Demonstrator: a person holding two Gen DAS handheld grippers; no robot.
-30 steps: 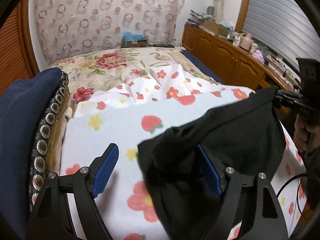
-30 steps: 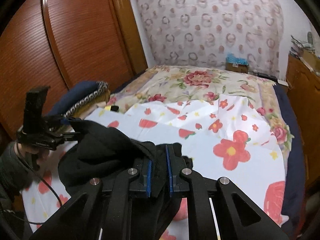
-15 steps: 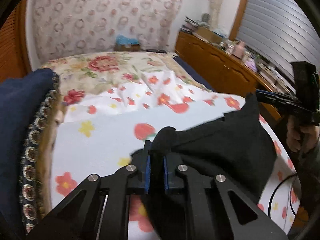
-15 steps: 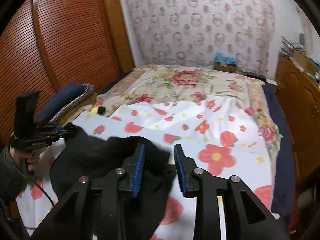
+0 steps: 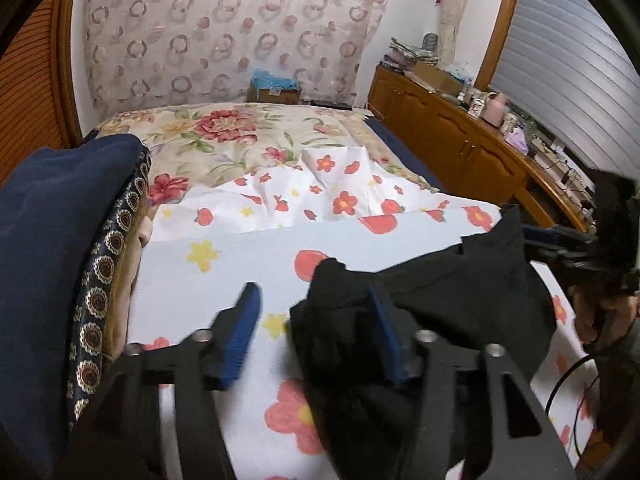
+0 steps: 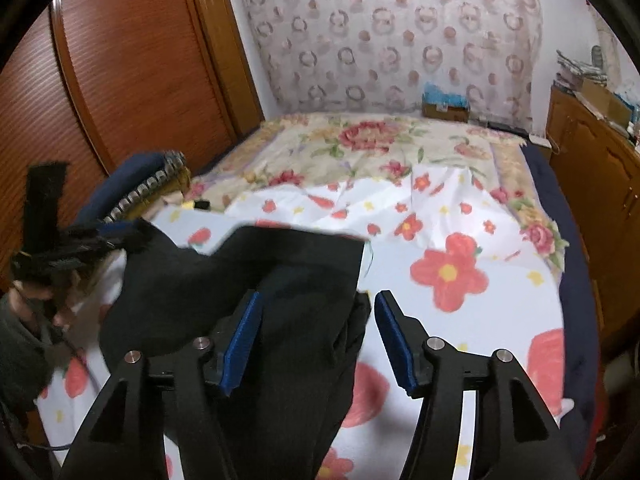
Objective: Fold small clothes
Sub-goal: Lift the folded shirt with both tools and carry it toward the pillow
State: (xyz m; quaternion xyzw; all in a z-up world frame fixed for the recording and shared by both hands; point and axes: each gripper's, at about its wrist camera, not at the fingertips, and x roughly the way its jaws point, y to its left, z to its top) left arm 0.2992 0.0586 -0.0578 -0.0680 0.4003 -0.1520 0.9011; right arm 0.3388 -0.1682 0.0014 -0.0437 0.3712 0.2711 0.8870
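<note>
A black garment [image 5: 460, 300] lies bunched on the white flower-print sheet [image 5: 240, 248] of the bed. My left gripper [image 5: 316, 332] is open; a fold of the black cloth sits between its blue pads and drapes over the right finger [image 5: 386, 340]. My right gripper [image 6: 318, 338] is open too, with the garment [image 6: 256, 276] lying under and between its fingers. Each gripper shows at the edge of the other's view: the right one [image 5: 576, 240] by the garment's far corner, the left one [image 6: 72, 248] at its other end.
A stack of folded clothes [image 5: 60, 248], dark blue on top, stands on the bed's left side and also shows in the right wrist view [image 6: 140, 184]. A wooden dresser [image 5: 460, 144] runs along the right. A wooden wardrobe [image 6: 120, 72] stands on the left.
My left gripper shut on the black garment half a second ago and has opened again. My right gripper went from shut on the cloth to wide open. The garment now lies lower on the sheet.
</note>
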